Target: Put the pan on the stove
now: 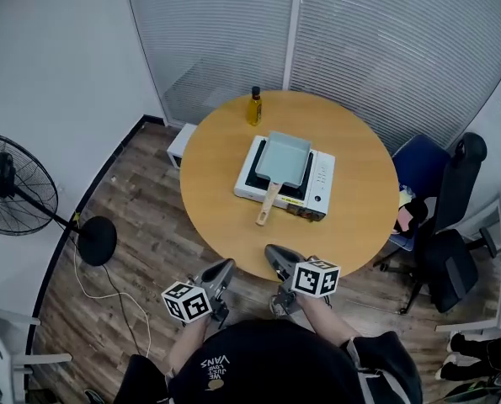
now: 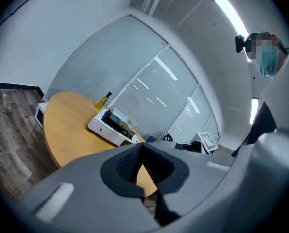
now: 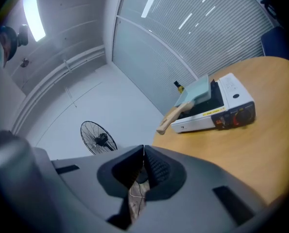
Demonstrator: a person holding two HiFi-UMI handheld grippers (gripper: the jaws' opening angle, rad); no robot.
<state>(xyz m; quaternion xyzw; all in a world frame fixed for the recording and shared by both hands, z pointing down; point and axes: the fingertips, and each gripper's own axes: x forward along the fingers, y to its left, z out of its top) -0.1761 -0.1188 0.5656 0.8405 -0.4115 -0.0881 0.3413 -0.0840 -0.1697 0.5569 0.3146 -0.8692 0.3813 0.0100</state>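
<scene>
Round table [image 1: 221, 171], pan [image 1: 284, 158] on stove [image 1: 319, 178], "VANS" shirt [image 1: 267, 364]

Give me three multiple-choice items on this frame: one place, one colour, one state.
1. The pan sits:
A. on the stove
B. beside the stove
C. under the stove

2. The bottle is:
A. red
B. yellow
C. black

3. The left gripper and right gripper are:
A. shut, empty
B. shut on the pan
C. wide open

Key:
1 A, the pan lies across the stove's top.
2 B, the bottle's body is yellow under a dark cap.
3 A, each gripper's tips meet with nothing between them.
</scene>
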